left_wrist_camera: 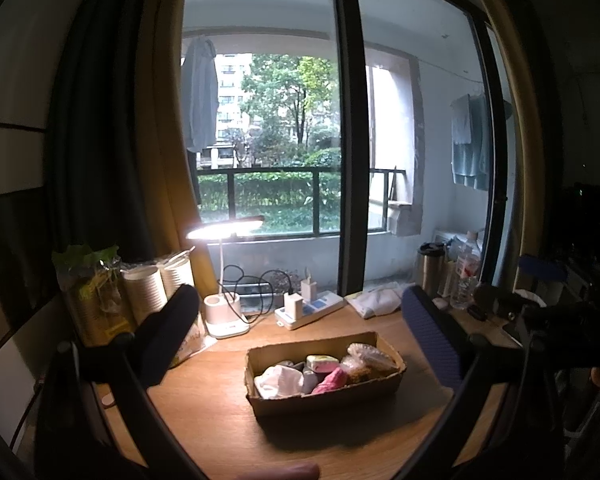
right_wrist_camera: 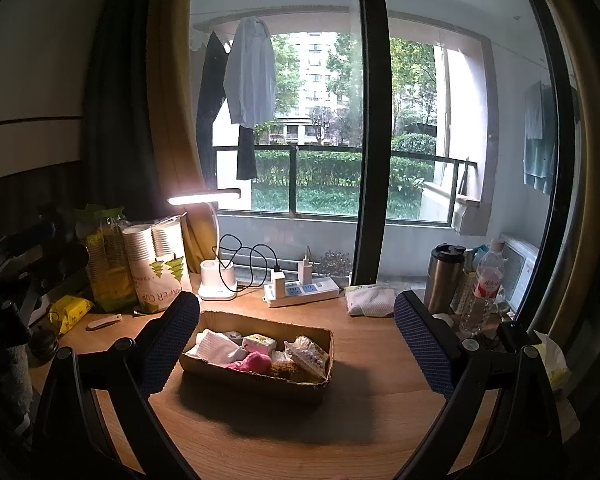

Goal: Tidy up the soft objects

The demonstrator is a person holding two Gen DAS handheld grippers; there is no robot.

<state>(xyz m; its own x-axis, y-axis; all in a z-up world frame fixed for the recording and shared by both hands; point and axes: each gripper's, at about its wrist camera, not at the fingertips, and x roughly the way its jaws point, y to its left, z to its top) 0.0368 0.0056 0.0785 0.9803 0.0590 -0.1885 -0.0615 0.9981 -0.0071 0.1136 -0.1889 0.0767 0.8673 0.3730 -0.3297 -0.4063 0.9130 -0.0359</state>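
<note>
A cardboard box (left_wrist_camera: 382, 390) sits on the wooden desk (left_wrist_camera: 204, 412) and holds soft things: a white cloth (left_wrist_camera: 278, 380), a pink cloth (left_wrist_camera: 332, 382), a yellow-pink sponge (left_wrist_camera: 320, 362) and a clear bag (left_wrist_camera: 370, 354). The box also shows in the right wrist view (right_wrist_camera: 216, 366), with the white cloth (right_wrist_camera: 216, 346), pink cloth (right_wrist_camera: 254, 362), sponge (right_wrist_camera: 260, 343) and bag (right_wrist_camera: 308, 354). My left gripper (left_wrist_camera: 300, 340) is open and empty, above and short of the box. My right gripper (right_wrist_camera: 298, 342) is open and empty, likewise held back from the box.
Along the back of the desk stand a lit desk lamp (right_wrist_camera: 218, 280), a power strip (right_wrist_camera: 304, 292), paper cup sleeves (right_wrist_camera: 160, 264), a folded white cloth (right_wrist_camera: 370, 300), a steel tumbler (right_wrist_camera: 444, 276) and a water bottle (right_wrist_camera: 482, 288). A yellow packet (right_wrist_camera: 70, 312) lies left.
</note>
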